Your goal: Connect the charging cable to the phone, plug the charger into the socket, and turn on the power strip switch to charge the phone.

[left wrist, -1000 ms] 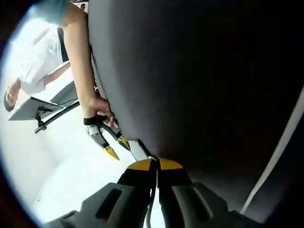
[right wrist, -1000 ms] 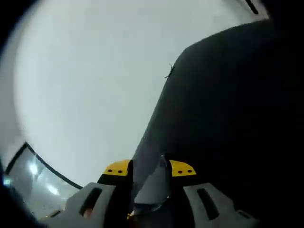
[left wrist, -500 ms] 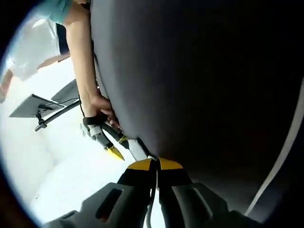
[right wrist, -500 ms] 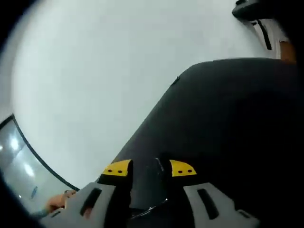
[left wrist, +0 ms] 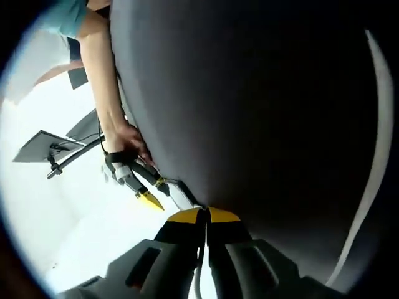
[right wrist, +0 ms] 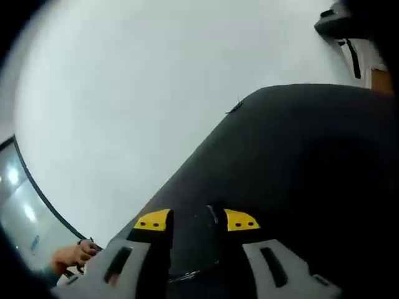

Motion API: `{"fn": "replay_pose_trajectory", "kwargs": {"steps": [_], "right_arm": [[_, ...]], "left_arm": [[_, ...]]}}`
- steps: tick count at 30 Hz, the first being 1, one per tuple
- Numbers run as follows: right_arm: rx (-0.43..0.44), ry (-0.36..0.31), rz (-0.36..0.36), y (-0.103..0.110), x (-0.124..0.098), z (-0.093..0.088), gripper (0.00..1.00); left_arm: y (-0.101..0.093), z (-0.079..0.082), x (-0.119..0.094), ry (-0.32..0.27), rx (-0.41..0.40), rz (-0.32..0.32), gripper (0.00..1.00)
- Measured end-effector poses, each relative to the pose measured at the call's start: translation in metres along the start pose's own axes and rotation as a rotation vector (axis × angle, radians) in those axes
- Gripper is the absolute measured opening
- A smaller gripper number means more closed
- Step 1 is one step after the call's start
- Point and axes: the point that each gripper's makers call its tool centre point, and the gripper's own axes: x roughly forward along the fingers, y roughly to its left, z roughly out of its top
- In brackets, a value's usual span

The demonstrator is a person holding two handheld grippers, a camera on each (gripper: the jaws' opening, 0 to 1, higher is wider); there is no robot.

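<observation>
The phone point(left wrist: 262, 112) is a big dark slab, very close, with a pale edge point(left wrist: 182, 195) at its lower left. My left gripper point(left wrist: 201, 215) is shut on a thin white charging cable point(left wrist: 198, 274), its yellow tips right at the phone's edge. My right gripper point(left wrist: 154, 192), held by a hand point(left wrist: 128, 137), grips the phone's side there. In the right gripper view the dark phone point(right wrist: 299, 162) runs forward from between the jaws of my right gripper point(right wrist: 197, 220), which are closed on it.
A flat grey panel on a black stand point(left wrist: 47, 143) sits on the white surface at the left. A white strip point(left wrist: 374, 156) curves along the phone's right side. A hand point(right wrist: 72, 255) shows low left, and a dark object point(right wrist: 340, 22) at top right.
The right gripper view has swung: the phone went from a pale tilted slab to a broad dark face, and a hand came in at lower left. Both grips hold.
</observation>
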Motion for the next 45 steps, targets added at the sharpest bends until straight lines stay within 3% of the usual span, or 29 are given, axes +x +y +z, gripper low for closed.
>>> {"fn": "replay_pose_trajectory", "kwargs": {"steps": [2,5,7,9,12,15,17,18,21,22,24,26,30,35,37,38,39,43,45], "right_arm": [[-0.009,-0.003,-0.004,0.0,0.0,-0.001,0.28],[-0.032,-0.006,-0.001,-0.001,0.004,0.003,0.28],[-0.06,0.079,0.02,-0.003,0.016,0.006,0.24],[0.002,0.092,0.004,-0.01,0.026,0.014,0.2],[-0.004,0.109,0.048,-0.008,0.029,0.018,0.21],[-0.127,0.162,0.1,-0.001,0.034,0.013,0.22],[-0.131,0.167,0.108,-0.002,0.042,0.017,0.22],[-0.114,0.159,0.123,-0.001,0.042,0.018,0.25],[-0.169,0.142,0.214,0.014,0.038,0.017,0.4],[-0.214,0.14,0.19,0.011,0.039,0.017,0.4],[-0.183,0.141,0.174,0.006,0.04,0.019,0.36],[-0.166,0.143,0.187,0.007,0.039,0.02,0.37],[-0.225,0.142,0.201,0.007,0.039,0.02,0.37],[-0.266,0.138,0.209,0.006,0.039,0.021,0.35],[-0.279,0.136,0.212,0.02,0.029,-0.001,0.35],[-0.284,0.136,0.208,0.019,0.029,-0.002,0.34],[-0.288,0.134,0.207,0.027,0.021,-0.017,0.34],[-0.283,0.134,0.206,0.031,0.017,-0.025,0.34],[-0.295,0.13,0.2,0.028,0.017,-0.022,0.33]], "left_arm": [[0.002,0.001,-0.001,-0.007,0.027,0.007,0.0],[0.002,0.0,0.0,-0.048,0.138,0.022,0.0],[0.004,0.001,0.001,-0.057,0.147,0.024,0.0],[0.009,0.004,0.005,-0.056,0.145,0.027,0.0],[0.011,0.005,0.005,-0.062,0.129,0.032,0.0],[0.013,0.005,0.007,-0.072,0.118,0.038,0.0],[0.014,0.005,0.009,-0.08,0.119,0.044,0.0],[0.015,0.006,0.01,-0.087,0.119,0.045,0.0],[0.015,0.005,0.01,-0.141,0.09,0.043,0.0],[0.014,0.004,0.01,-0.147,0.094,0.044,0.0],[0.015,0.006,0.01,-0.163,0.085,0.044,0.0],[0.016,0.006,0.01,-0.17,0.061,0.043,0.0],[0.016,0.006,0.01,-0.195,0.033,0.03,0.0],[0.014,0.005,0.009,-0.238,0.057,0.039,0.0],[0.014,0.005,0.009,-0.254,0.055,0.035,0.0],[0.014,0.004,0.009,-0.259,0.057,0.037,0.0],[0.013,0.004,0.009,-0.273,0.062,0.039,0.0],[0.012,0.004,0.009,-0.298,0.077,0.044,0.0],[0.011,-0.001,0.011,-0.27,0.067,0.033,0.0]]}}
